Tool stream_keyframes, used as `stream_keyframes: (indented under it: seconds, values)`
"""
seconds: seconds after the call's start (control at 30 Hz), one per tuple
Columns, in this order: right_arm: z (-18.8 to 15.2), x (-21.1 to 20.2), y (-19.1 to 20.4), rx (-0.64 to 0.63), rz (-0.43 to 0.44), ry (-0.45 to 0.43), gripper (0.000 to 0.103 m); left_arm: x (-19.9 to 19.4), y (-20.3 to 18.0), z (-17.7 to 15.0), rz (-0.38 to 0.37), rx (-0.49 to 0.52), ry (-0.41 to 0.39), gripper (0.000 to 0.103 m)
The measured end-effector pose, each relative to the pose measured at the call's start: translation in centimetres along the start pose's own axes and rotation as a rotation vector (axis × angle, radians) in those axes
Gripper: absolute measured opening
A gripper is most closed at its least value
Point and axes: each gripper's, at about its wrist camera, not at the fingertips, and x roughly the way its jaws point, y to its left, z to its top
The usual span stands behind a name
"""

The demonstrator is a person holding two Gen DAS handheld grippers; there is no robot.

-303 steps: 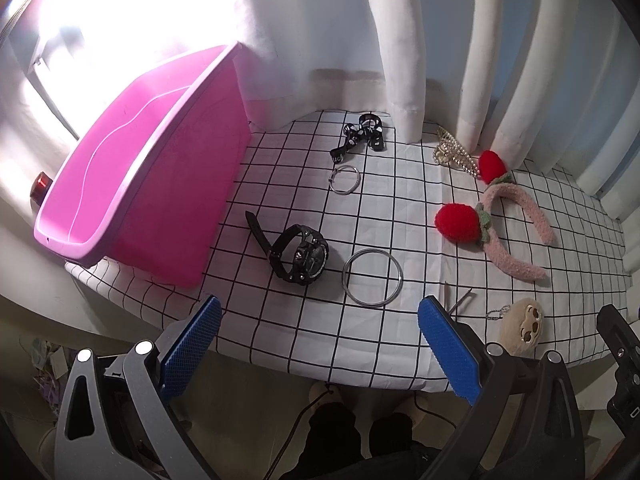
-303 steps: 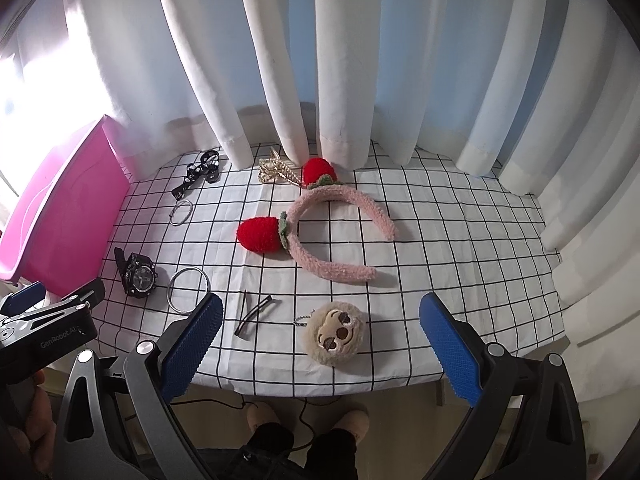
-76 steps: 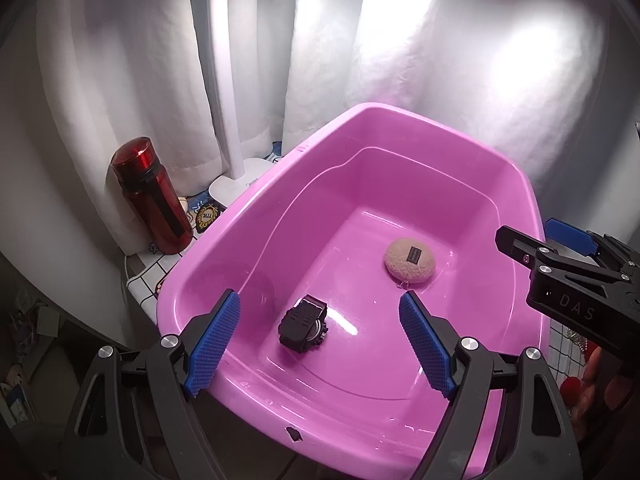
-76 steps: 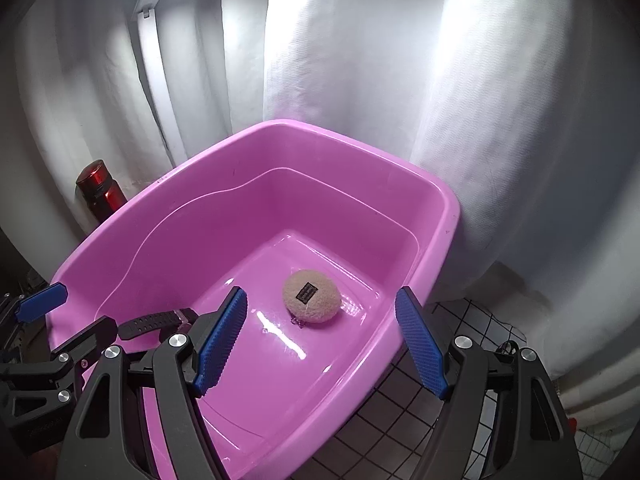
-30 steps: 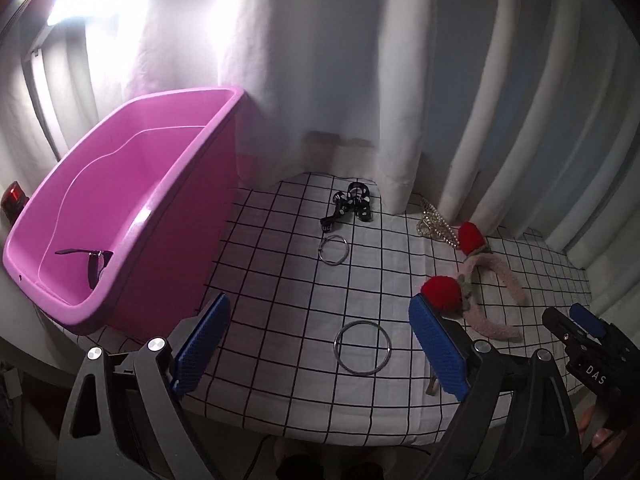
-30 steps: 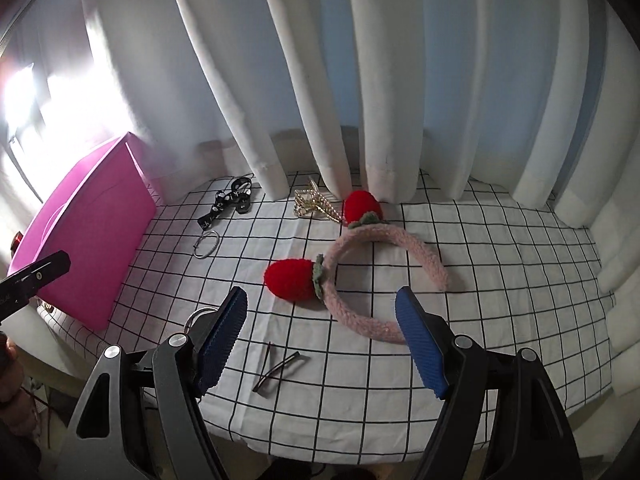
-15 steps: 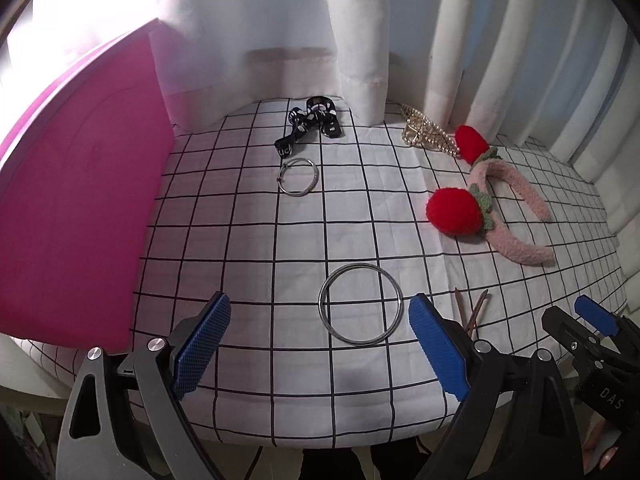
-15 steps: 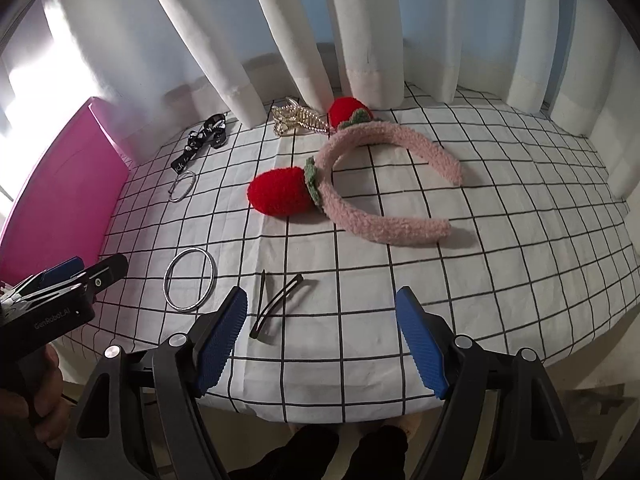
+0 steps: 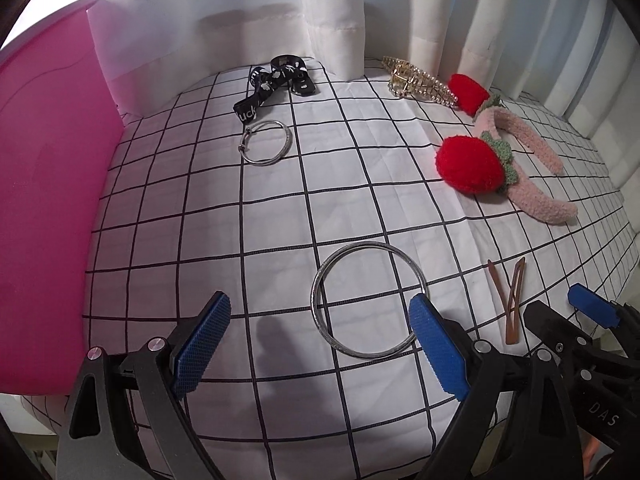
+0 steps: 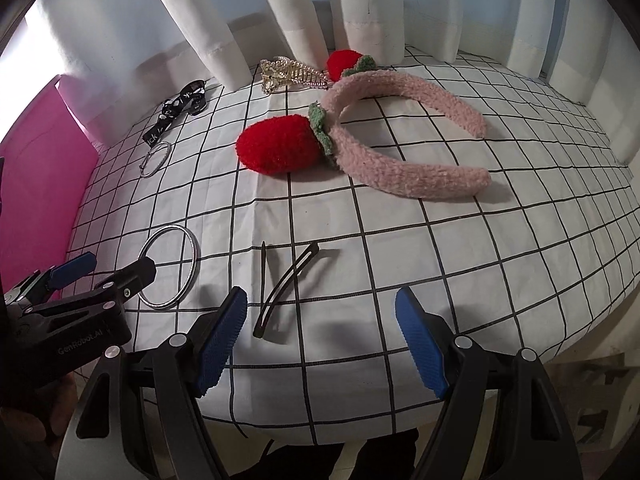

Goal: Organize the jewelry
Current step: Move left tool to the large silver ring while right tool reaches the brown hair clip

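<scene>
Hovering wide apart, left gripper [image 9: 320, 350] frames large silver bangle [image 9: 366, 299]

Two metal rings lie on the checked cloth: a large ring [image 9: 367, 300] near and a small ring [image 9: 265, 142] farther off. There are two hair clips [image 10: 280, 284] side by side, one headband [image 10: 404, 136] carrying two red strawberries [image 10: 280, 149], one black strap [image 9: 276, 82], one gold clip [image 9: 416, 82], and one pink tub [image 9: 44, 200] at the left.
</scene>
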Motion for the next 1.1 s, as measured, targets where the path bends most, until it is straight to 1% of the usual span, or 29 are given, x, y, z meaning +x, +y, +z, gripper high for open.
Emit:
stream_keyframes:
  seconds: [0.13,0.33,0.4,0.5,0.67,1.1]
  values:
    - [0.0,0.7,0.4,-0.017,-0.02,0.0,0.073,0.5,-0.2,0.0,-0.007,0.008,-0.014,0.089]
    - [-0.1,1.1,0.7,-0.023,-0.028,0.004,0.073,1.2,0.0,-0.4,-0.033,0.002,-0.007,0.089]
    - [-0.1,1.2,0.7,-0.027,-0.036,0.005,0.073,1.3,-0.1,-0.4,-0.03,0.007,-0.008,0.089]
    - [-0.2,1.4,0.7,-0.022,-0.037,0.01,0.073,1.5,-0.3,-0.5,-0.028,0.014,-0.009,0.089]
    - [-0.1,1.3,0.7,-0.02,-0.033,0.007,0.073,1.1,-0.6,-0.1,-0.052,0.01,-0.021,0.089]
    - [-0.2,1.8,-0.5,-0.013,-0.065,0.008,0.073,1.5,-1.7,0.2,-0.051,0.027,-0.019,0.089]
